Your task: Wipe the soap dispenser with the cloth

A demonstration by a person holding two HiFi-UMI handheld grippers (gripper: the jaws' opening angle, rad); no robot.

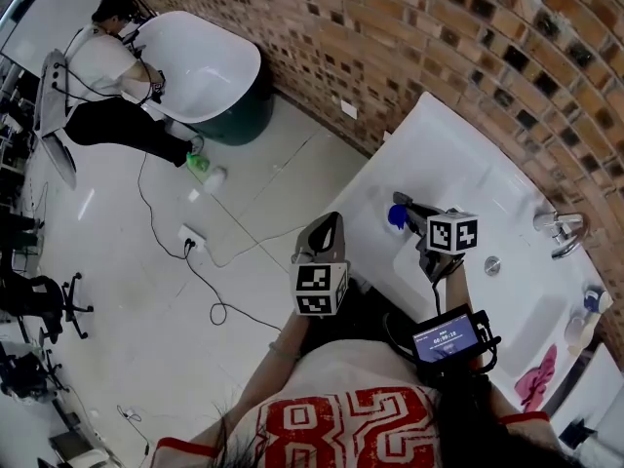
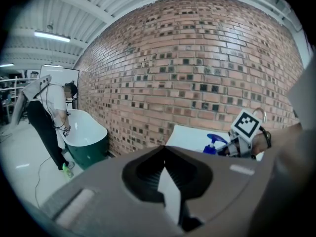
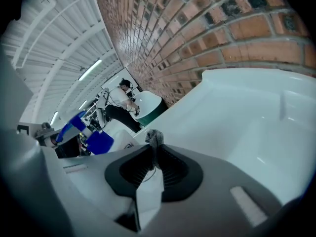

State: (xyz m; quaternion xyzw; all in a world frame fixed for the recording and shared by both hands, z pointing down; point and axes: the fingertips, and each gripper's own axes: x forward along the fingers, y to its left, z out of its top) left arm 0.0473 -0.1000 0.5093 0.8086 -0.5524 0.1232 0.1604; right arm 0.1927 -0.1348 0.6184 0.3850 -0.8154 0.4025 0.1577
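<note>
Blue soap dispenser (image 1: 396, 216) on the white desk (image 1: 439, 144), near its edge at 9 o'clock in the head view, pump head uppermost. Just at 3 o'clock of it, the right gripper (image 3: 154, 149), fingers (image 3: 173, 169) pressed together on a small tuft of grey cloth (image 3: 154, 136) poking out past their tips. In the right gripper view, dispenser at 9 o'clock of the cloth, with a gap between them; touching or not, impossible to tell from the head view.

Left gripper (image 2: 164, 151) raised off the desk's edge, at 8 o'clock of the dispenser in the head view, fingers (image 2: 143, 174) closed tip to tip with nothing between them.

Farther along the desk at 3 o'clock, a chrome tap (image 1: 558, 230) by the brick wall (image 1: 439, 27); at 5 o'clock, a crumpled pink cloth (image 1: 534, 378) on the desk's end.

Well apart at 10 o'clock, a white bathtub (image 1: 200, 61) with a dark green outside, a person (image 1: 97, 66) bent over its rim, and a green bottle (image 1: 198, 164) on the floor (image 1: 146, 291) beside it.
</note>
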